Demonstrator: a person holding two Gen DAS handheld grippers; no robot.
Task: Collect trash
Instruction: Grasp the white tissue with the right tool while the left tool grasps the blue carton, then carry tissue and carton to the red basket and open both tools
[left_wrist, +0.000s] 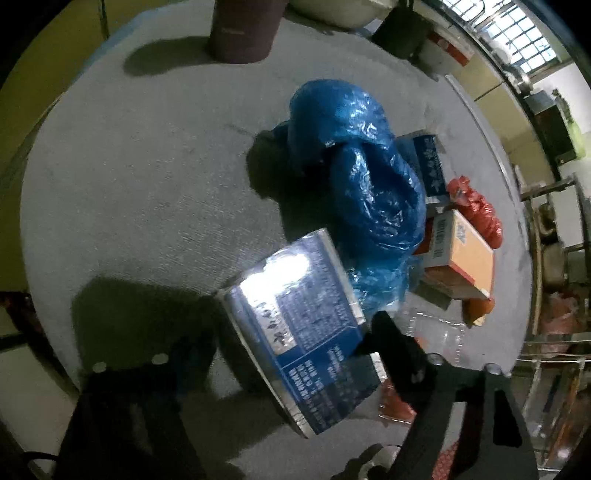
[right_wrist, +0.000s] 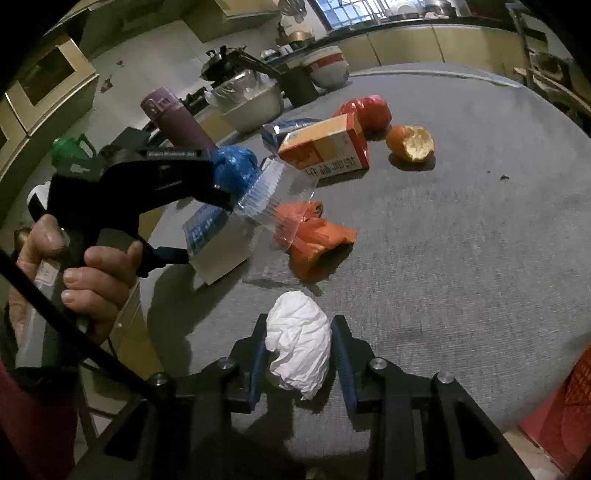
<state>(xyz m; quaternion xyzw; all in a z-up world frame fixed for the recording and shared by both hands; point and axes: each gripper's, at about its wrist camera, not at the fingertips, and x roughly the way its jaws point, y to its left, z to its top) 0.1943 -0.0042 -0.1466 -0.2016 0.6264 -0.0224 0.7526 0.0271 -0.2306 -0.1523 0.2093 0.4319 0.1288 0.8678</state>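
My right gripper (right_wrist: 301, 354) is shut on a crumpled white paper ball (right_wrist: 299, 339) near the front of the round grey table (right_wrist: 461, 258). The left gripper (left_wrist: 288, 332), held by a hand (right_wrist: 96, 280), is closed on a blue and silver box (left_wrist: 295, 332) at the table's left edge; the right wrist view shows this left gripper (right_wrist: 203, 225) with the box (right_wrist: 210, 236) between its fingers. Beyond it lie a blue plastic bag (left_wrist: 362, 177), a clear plastic container (right_wrist: 280, 199), an orange bag (right_wrist: 314, 236), an orange-white carton (right_wrist: 325, 147), a red bag (right_wrist: 369, 110) and an orange peel (right_wrist: 412, 142).
A purple flask (right_wrist: 177, 118) stands at the table's far left edge, with a basin (right_wrist: 251, 103) and pots behind it. A second blue-white box (left_wrist: 430, 162) lies behind the blue bag. A red basket (right_wrist: 565, 406) sits at the near right, beside the table.
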